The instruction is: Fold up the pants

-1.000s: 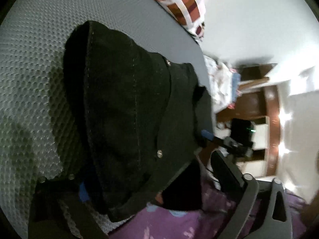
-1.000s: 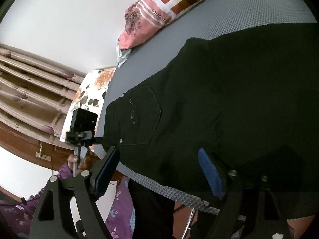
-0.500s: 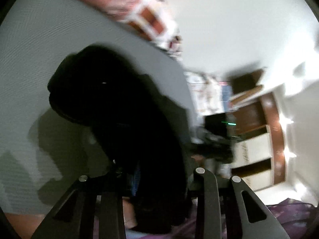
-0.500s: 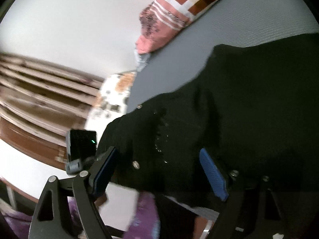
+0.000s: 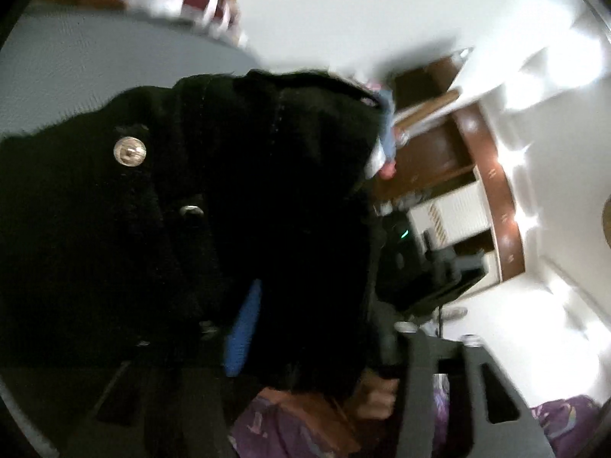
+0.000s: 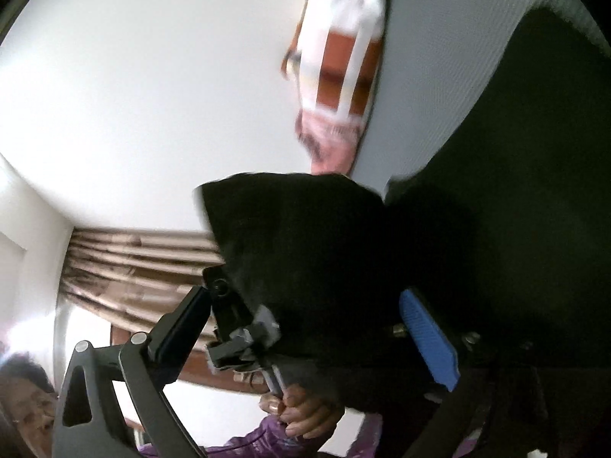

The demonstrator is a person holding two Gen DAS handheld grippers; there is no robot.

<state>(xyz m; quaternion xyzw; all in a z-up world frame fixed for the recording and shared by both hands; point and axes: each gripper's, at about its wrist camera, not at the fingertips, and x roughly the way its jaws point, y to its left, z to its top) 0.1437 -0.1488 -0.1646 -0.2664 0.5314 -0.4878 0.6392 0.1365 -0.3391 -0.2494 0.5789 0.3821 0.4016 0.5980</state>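
Both grippers are lifting black pants (image 5: 267,198) off a grey bed (image 5: 95,65). Left gripper (image 5: 317,328) is clamping the bunched cloth; right gripper (image 6: 305,328) is gaping wide, cloth draped between its jaws.

A grey mattress (image 6: 431,76) with a fine textured weave carries everything — it fills the upper left of the left wrist view (image 5: 95,65) and the upper right of the right wrist view. A checked pillow (image 6: 343,65) in red-brown, white and pink lies at its far end by the wall. The black pants (image 6: 534,191) lie partly on the grey surface — how much of them is lifted off it cannot be told.
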